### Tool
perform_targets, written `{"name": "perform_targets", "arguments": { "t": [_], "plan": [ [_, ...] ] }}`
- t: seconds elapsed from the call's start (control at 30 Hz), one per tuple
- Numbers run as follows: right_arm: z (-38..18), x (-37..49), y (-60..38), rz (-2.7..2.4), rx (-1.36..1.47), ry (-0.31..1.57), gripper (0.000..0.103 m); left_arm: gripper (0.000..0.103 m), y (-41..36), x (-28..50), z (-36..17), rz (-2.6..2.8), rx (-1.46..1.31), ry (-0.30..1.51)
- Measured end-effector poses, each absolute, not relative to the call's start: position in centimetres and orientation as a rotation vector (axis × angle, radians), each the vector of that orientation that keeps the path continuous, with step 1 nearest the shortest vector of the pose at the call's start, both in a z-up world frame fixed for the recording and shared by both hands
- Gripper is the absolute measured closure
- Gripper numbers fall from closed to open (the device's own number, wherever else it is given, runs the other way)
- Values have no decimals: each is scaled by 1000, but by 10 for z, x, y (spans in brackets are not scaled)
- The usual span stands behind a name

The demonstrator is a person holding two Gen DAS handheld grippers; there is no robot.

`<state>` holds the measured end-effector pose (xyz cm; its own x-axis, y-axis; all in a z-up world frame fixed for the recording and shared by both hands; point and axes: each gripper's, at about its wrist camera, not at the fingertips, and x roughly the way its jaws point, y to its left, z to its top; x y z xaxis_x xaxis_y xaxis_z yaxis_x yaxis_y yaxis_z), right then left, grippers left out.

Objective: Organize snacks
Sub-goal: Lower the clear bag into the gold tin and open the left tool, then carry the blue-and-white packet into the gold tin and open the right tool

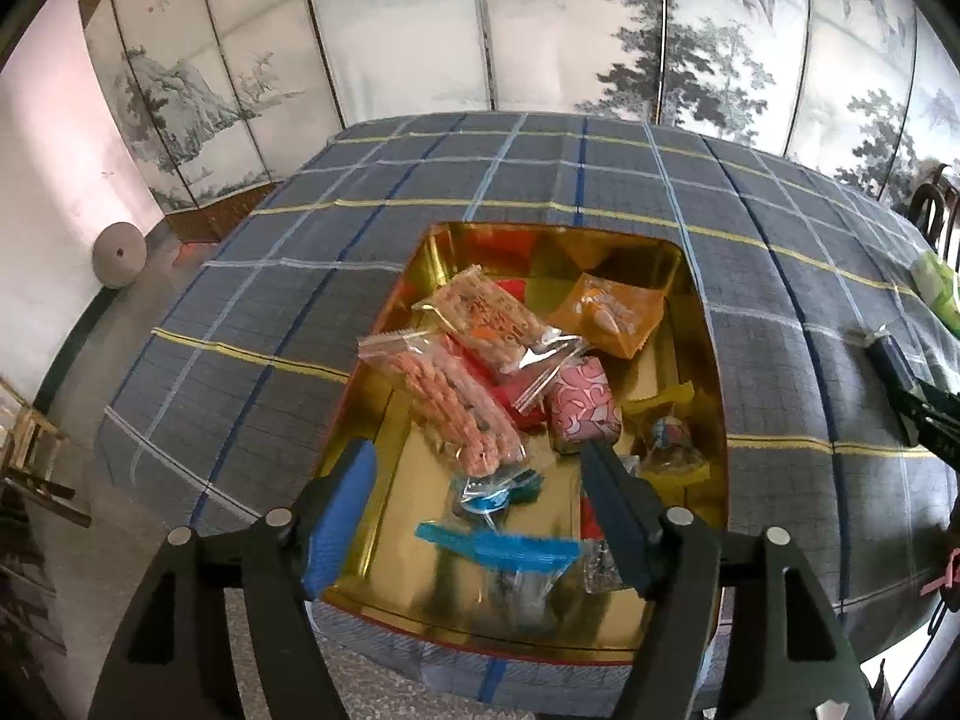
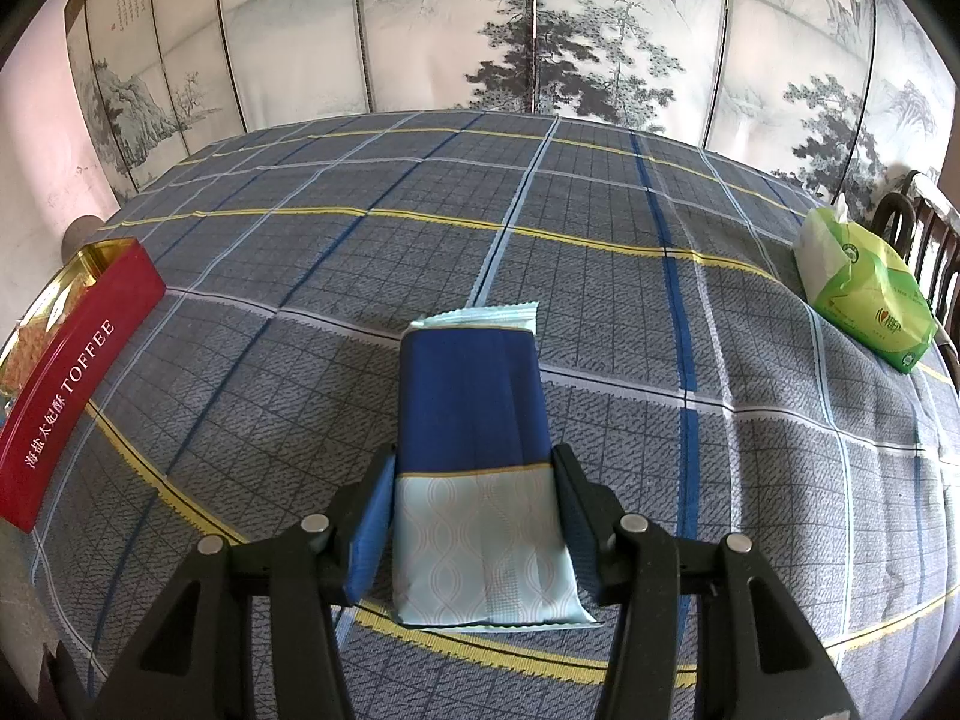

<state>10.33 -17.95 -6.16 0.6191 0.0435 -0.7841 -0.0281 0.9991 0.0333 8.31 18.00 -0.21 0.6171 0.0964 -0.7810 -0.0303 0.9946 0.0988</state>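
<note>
One tin (image 1: 714, 420), one blue packet (image 2: 474, 420) in right fingers (image 2: 564, 480)

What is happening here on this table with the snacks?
A person is sorting snacks with a hand-held tool in each hand. The left tool is open above the gold-lined toffee tin, where a blue-edged clear packet looks blurred, apparently just dropped in among the other wrapped snacks. The right tool is clamped on a blue and pale-blue snack packet above the checked tablecloth, to the right of the tin. A green tissue pack lies further right.
</note>
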Motion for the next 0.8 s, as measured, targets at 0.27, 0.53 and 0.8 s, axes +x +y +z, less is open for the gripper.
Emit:
{"name": "perform_targets", "arguments": {
  "t": [0.27, 0.53, 0.8],
  "plan": [
    [-62, 103, -179, 40, 16, 903, 52, 30, 174, 72, 11, 106, 110, 861],
    [-60, 104, -184, 40, 21, 915, 52, 30, 170, 60, 24, 123, 125, 832],
    [-57, 99, -179, 49, 36, 928, 52, 30, 172, 47, 36, 173, 152, 783]
  ]
}}
